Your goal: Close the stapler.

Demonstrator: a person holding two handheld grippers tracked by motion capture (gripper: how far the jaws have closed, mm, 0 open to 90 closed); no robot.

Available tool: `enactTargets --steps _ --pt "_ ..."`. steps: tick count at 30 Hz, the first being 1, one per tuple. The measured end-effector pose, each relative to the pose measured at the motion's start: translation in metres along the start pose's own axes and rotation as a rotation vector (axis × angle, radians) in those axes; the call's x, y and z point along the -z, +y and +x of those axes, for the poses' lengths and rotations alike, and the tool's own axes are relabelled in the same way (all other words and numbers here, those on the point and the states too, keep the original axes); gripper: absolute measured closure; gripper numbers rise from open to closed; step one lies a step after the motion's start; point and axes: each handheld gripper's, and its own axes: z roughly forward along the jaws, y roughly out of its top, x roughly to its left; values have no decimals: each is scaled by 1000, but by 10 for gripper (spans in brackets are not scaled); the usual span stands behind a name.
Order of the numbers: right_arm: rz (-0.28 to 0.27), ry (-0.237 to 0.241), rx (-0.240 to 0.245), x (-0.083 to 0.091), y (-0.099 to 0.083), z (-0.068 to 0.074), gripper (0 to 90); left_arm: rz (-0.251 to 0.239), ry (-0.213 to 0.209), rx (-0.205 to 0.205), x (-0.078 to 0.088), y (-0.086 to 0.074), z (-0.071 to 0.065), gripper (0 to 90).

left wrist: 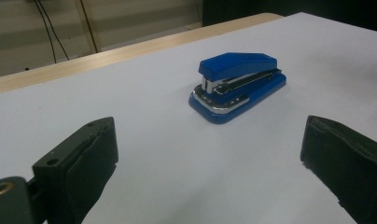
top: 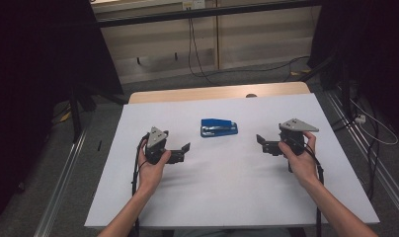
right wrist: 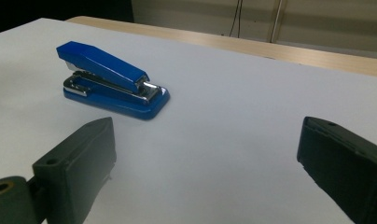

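A blue stapler (top: 219, 127) lies flat on the white table top (top: 227, 192), a little behind the middle. My left gripper (top: 183, 152) is held in a hand to the stapler's left and nearer the person, jaws open and pointing right, nothing between them. My right gripper (top: 262, 144) mirrors it on the stapler's right, open and empty. In the left gripper view the stapler (left wrist: 238, 84) sits ahead of the left gripper (left wrist: 207, 135), slightly right. In the right gripper view the stapler (right wrist: 109, 77) lies ahead and to the left of the right gripper (right wrist: 206, 135).
A strip of bare wood (top: 217, 93) runs along the table's far edge. Metal rails (top: 64, 177) flank the table on the floor. Cables (top: 370, 123) lie on the floor at the right, and dark stands (top: 79, 98) are at the left.
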Motion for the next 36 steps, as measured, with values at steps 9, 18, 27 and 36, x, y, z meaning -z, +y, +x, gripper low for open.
enactTargets --steps 9,18,27,36 --pt "-23 -5 2 18 -5 -1 53 -6 31 16 21 -9 1 40" --pt "-34 -23 9 37 -13 -2 54 -9 47 17 41 -18 0 41" --pt "-54 -40 10 57 -20 -4 54 8 81 19 64 -30 3 41" --pt "-52 -63 5 72 -30 -6 54 0 76 22 87 -38 -5 38"
